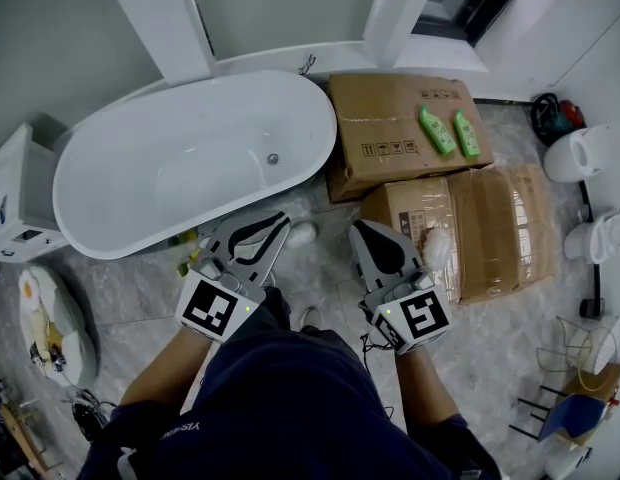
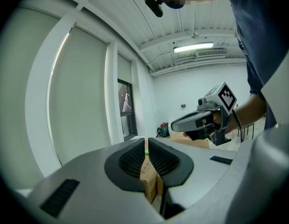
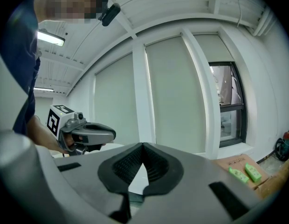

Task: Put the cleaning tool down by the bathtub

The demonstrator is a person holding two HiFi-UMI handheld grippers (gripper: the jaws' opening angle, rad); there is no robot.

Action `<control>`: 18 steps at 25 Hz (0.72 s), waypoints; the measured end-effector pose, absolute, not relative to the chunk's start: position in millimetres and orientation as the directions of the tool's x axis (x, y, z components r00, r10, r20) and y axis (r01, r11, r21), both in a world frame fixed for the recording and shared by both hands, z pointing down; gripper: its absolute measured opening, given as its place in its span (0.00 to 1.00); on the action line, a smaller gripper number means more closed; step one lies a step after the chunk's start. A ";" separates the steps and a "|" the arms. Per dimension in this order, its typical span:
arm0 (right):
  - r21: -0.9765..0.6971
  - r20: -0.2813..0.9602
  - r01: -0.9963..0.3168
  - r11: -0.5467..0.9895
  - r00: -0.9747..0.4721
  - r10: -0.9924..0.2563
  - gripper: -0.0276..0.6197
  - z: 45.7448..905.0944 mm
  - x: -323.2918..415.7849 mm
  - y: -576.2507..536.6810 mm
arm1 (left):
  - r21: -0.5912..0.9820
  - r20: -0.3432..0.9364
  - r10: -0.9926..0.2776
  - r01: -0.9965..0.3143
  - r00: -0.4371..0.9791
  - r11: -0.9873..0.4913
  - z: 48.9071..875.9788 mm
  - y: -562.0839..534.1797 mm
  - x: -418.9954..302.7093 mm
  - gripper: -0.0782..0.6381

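Grippers empty by the bathtub (image 1: 110,236).
Clenched right gripper (image 1: 358,226); left gripper (image 1: 282,218) a sliver apart; white lump (image 1: 303,233), perhaps the tool, on floor (image 1: 140,288).

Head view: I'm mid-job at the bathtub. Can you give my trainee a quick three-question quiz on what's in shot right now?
1. Fill in: in the head view, ___ cardboard boxes stand to the right of the white bathtub.
2. Multiple choice: the two green bottles lie A) in the bathtub, B) on the cardboard box farther from the person, C) on the floor.
3. True or false: the right gripper has its jaws shut with nothing between them.

Key: 1 two; 2 B; 3 true.
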State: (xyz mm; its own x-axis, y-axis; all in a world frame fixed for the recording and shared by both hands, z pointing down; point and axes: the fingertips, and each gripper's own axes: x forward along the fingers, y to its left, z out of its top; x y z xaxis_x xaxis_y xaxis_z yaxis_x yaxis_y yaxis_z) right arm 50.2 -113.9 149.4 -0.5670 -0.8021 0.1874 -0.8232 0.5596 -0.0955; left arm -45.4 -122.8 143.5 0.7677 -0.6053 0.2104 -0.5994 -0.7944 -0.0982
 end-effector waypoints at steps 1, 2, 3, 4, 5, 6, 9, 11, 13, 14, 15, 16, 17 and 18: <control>-0.095 0.184 -0.822 0.562 -0.569 -0.801 0.05 147.8 49.8 -113.9 | -0.100 0.208 -0.604 -0.598 0.769 -0.795 142.2 -122.6 -44.4 0.17; -0.094 0.181 -0.821 0.564 -0.571 -0.801 0.05 146.1 49.5 -113.7 | -0.102 0.205 -0.603 -0.596 0.771 -0.796 140.8 -122.3 -43.3 0.17; -0.093 0.177 -0.819 0.566 -0.573 -0.800 0.05 144.4 49.0 -113.6 | -0.106 0.201 -0.603 -0.594 0.772 -0.797 139.2 -122.0 -42.1 0.17; -0.091 0.174 -0.817 0.569 -0.575 -0.799 0.05 143.0 48.5 -113.4 | -0.110 0.198 -0.602 -0.593 0.773 -0.798 137.9 -122.0 -41.2 0.17; -0.090 0.172 -0.816 0.571 -0.578 -0.798 0.05 142.0 48.1 -113.2 | -0.112 0.196 -0.603 -0.593 0.773 -0.797 136.7 -122.0 -40.5 0.17; -0.091 0.172 -0.814 0.573 -0.580 -0.796 0.05 141.3 47.9 -113.0 | -0.112 0.196 -0.605 -0.595 0.772 -0.796 135.8 -122.0 -40.0 0.16; -0.099 0.178 -0.811 0.576 -0.584 -0.792 0.05 141.4 47.7 -111.9 | -0.111 0.196 -0.610 -0.601 0.768 -0.792 134.0 -122.6 -39.1 0.16; -0.102 0.178 -0.809 0.579 -0.587 -0.789 0.05 142.0 46.9 -111.0 | -0.108 0.195 -0.614 -0.605 0.765 -0.789 133.8 -122.8 -39.7 0.15; -0.104 0.178 -0.807 0.581 -0.590 -0.787 0.05 142.4 46.1 -110.2 | -0.111 0.195 -0.615 -0.605 0.764 -0.788 133.5 -122.0 -40.6 0.15; -0.106 0.179 -0.807 0.582 -0.591 -0.787 0.05 142.4 46.1 -110.1 | -0.112 0.195 -0.615 -0.605 0.764 -0.788 133.2 -121.6 -40.7 0.15; -0.108 0.179 -0.806 0.582 -0.591 -0.786 0.05 142.3 46.2 -109.9 | -0.113 0.194 -0.615 -0.605 0.764 -0.788 132.7 -121.0 -40.6 0.15; -0.110 0.179 -0.806 0.582 -0.592 -0.786 0.05 141.9 46.4 -109.5 | -0.113 0.192 -0.616 -0.606 0.764 -0.787 132.1 -120.4 -40.4 0.15; -0.110 0.177 -0.804 0.584 -0.594 -0.785 0.05 141.6 46.5 -108.7 | -0.113 0.190 -0.617 -0.608 0.763 -0.786 131.7 -119.5 -40.1 0.15; -0.110 0.175 -0.803 0.585 -0.595 -0.784 0.05 141.2 46.8 -107.8 | -0.112 0.189 -0.619 -0.609 0.762 -0.785 131.6 -118.6 -39.8 0.15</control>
State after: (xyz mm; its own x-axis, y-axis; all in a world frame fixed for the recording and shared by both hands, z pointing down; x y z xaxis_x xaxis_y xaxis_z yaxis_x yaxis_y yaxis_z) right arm 46.8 -107.8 141.2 -0.5954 -0.7842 0.1749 -0.8033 0.5853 -0.1104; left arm -39.8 -118.6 131.6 0.7624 -0.6188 0.1893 -0.6093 -0.7850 -0.1122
